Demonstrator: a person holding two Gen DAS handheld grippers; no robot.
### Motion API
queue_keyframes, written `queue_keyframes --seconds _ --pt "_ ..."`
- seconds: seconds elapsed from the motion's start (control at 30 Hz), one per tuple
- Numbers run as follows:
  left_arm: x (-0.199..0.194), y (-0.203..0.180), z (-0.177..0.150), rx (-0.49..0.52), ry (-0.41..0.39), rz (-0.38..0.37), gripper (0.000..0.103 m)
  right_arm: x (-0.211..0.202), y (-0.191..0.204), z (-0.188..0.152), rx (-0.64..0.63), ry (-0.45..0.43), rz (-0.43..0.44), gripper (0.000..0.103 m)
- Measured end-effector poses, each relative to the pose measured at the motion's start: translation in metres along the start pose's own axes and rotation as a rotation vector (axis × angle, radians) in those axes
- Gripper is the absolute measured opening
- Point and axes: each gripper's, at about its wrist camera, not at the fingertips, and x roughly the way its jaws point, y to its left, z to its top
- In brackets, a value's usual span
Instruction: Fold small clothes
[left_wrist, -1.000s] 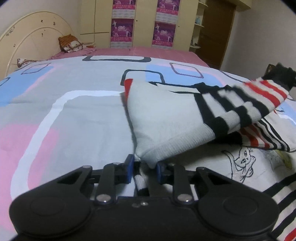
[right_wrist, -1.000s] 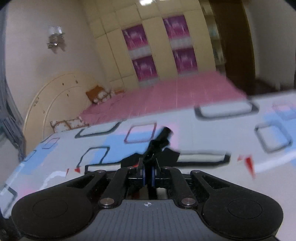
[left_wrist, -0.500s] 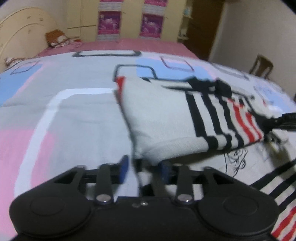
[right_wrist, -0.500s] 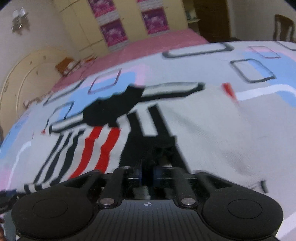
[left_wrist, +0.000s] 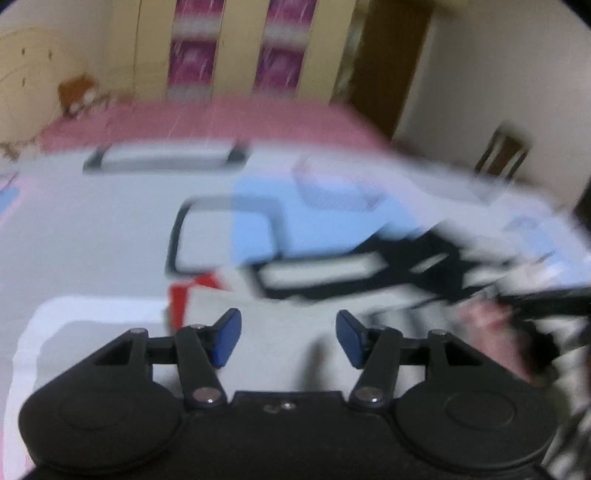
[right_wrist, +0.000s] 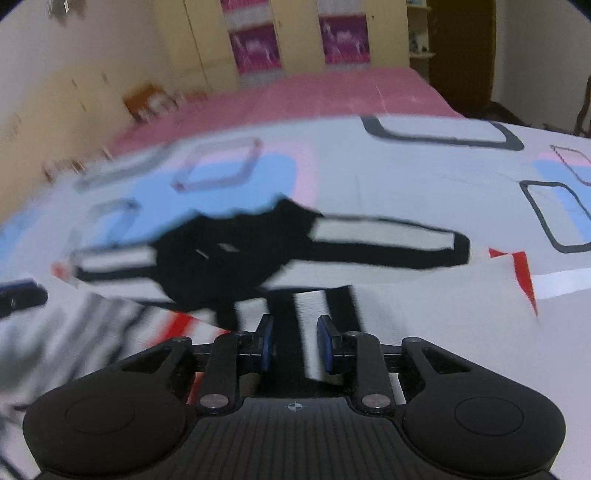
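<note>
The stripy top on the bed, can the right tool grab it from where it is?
Probably yes. The right tool is open, its jaws just closing, with the stripy top lying flat right beneath and between its tips, nothing covering it.

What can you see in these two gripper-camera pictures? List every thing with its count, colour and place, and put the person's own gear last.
Striped garment: one, pale grey with black and red stripes, flat on the quilt.
Quilt: one, grey with blue, pink and white shapes, covering the bed.
Pink sheet: one, beyond the quilt.
Headboard: one, cream, far left.
Wardrobe: one, cream with magenta panels, back wall.
Chair: one, brown, right.
Left gripper: black, blue pads, open, empty.
Right gripper: black, blue pads, jaws apart over the stripes.
</note>
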Motion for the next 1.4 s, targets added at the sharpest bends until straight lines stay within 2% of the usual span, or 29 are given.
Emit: queue_keyframes --seconds 0.03,0.1,0.17,0.23,0.27,0.33,0.37,0.43,0.5,0.57,0.63,0.67,0.77,0.83,0.97,1.07,1.1,1.13,1.17,1.23,1.4 --pt "0.006 0.005 -0.003 -0.001 -0.014 -0.008 0.063 0.002 -0.003 0.0 0.005 -0.011 -0.003 0.026" --pt "0.005 0.009 -0.005 0.009 -0.024 -0.026 0.064 0.001 -0.005 0.002 0.018 -0.001 -0.008 0.027" --pt "-0.004 0.003 -0.007 0.055 -0.029 0.018 0.063 -0.007 0.0 0.002 0.003 -0.004 -0.021 0.027" --pt "-0.019 -0.003 -0.011 0.051 -0.069 0.048 0.062 -0.019 0.008 0.0 0.013 -0.022 0.022 0.027" --pt "-0.027 -0.007 -0.012 0.027 -0.088 0.032 0.064 -0.023 0.015 -0.001 0.012 -0.03 0.048 0.028" --pt "-0.043 -0.024 -0.017 0.01 -0.127 -0.022 0.074 -0.029 0.035 -0.004 -0.023 -0.05 0.095 0.057" --pt "-0.045 -0.038 -0.02 0.022 -0.143 -0.021 0.074 -0.03 0.047 -0.007 -0.047 -0.061 0.118 0.059" --pt "-0.045 -0.061 -0.025 0.03 -0.151 -0.024 0.074 -0.024 0.073 -0.01 -0.108 -0.042 0.15 0.059" --pt "-0.037 -0.068 -0.031 0.01 -0.131 -0.025 0.072 -0.013 0.087 -0.016 -0.156 0.011 0.146 0.059" --pt "-0.028 -0.063 -0.039 0.023 -0.087 -0.001 0.068 -0.007 0.091 -0.024 -0.211 0.023 0.102 0.059" --pt "-0.031 -0.049 -0.049 0.042 -0.089 0.045 0.069 -0.013 0.079 -0.029 -0.237 0.002 0.017 0.059" --pt "-0.032 -0.039 -0.053 0.045 -0.08 0.081 0.069 -0.016 0.062 -0.031 -0.212 -0.002 -0.034 0.059" --pt "-0.034 -0.03 -0.054 0.051 -0.062 0.09 0.069 -0.023 0.027 -0.034 -0.116 0.009 -0.022 0.059" --pt "-0.036 -0.038 -0.047 0.05 -0.054 0.109 0.067 -0.026 0.032 -0.031 -0.127 0.018 -0.034 0.059" --pt "-0.07 -0.057 -0.048 -0.011 -0.133 0.013 0.067 -0.053 0.042 -0.033 -0.099 -0.031 0.01 0.059" --pt "-0.081 -0.09 -0.063 0.026 -0.137 -0.033 0.067 -0.055 0.052 -0.051 -0.104 -0.004 0.057 0.059" --pt "-0.076 -0.101 -0.069 0.058 -0.12 -0.018 0.07 -0.048 0.056 -0.062 -0.134 0.021 0.036 0.059" --pt "-0.066 -0.108 -0.076 0.089 -0.08 0.03 0.07 -0.047 0.058 -0.071 -0.165 -0.004 0.015 0.059" --pt "-0.054 -0.105 -0.083 0.074 -0.034 0.052 0.071 -0.048 0.059 -0.074 -0.175 -0.016 0.012 0.059" --pt "-0.056 -0.086 -0.089 -0.03 -0.059 -0.002 0.071 -0.051 0.056 -0.071 -0.17 -0.004 0.01 0.059" --pt "-0.072 -0.065 -0.093 0.009 -0.06 0.051 0.067 -0.058 0.013 -0.073 -0.082 -0.008 -0.026 0.059"
